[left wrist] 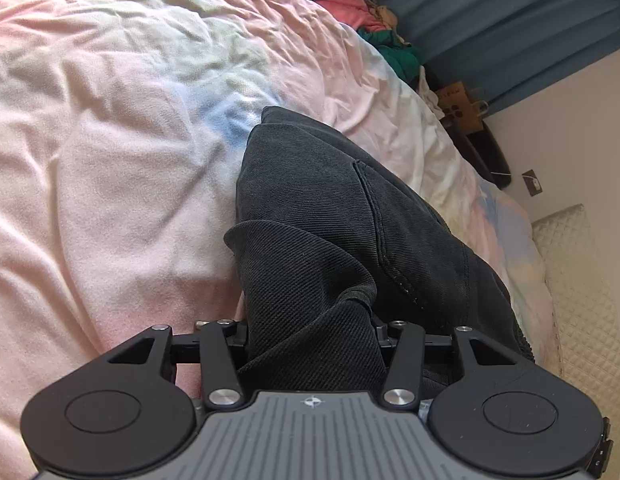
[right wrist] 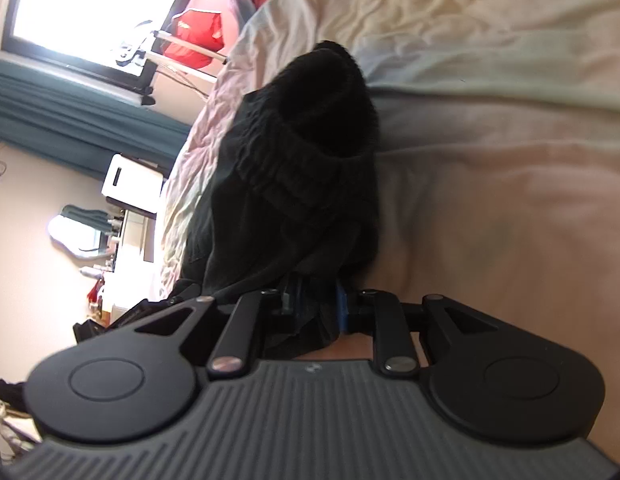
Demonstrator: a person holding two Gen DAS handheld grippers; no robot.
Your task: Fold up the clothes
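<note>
Both grippers, left (left wrist: pixel 311 336) and right (right wrist: pixel 313 308), clamped bunched black trousers (left wrist: pixel 329 208); uneven pulls could have slipped the cloth and skewed the fold.

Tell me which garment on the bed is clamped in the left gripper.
The black denim garment, probably jeans, bunched between the left gripper fingers and draped across the pastel bedsheet. The pink and green clothes lie untouched in a pile at the far edge.

Bedsheet (left wrist: pixel 110 160) open left; clothes pile (left wrist: pixel 373 20) blocks far edge.
</note>
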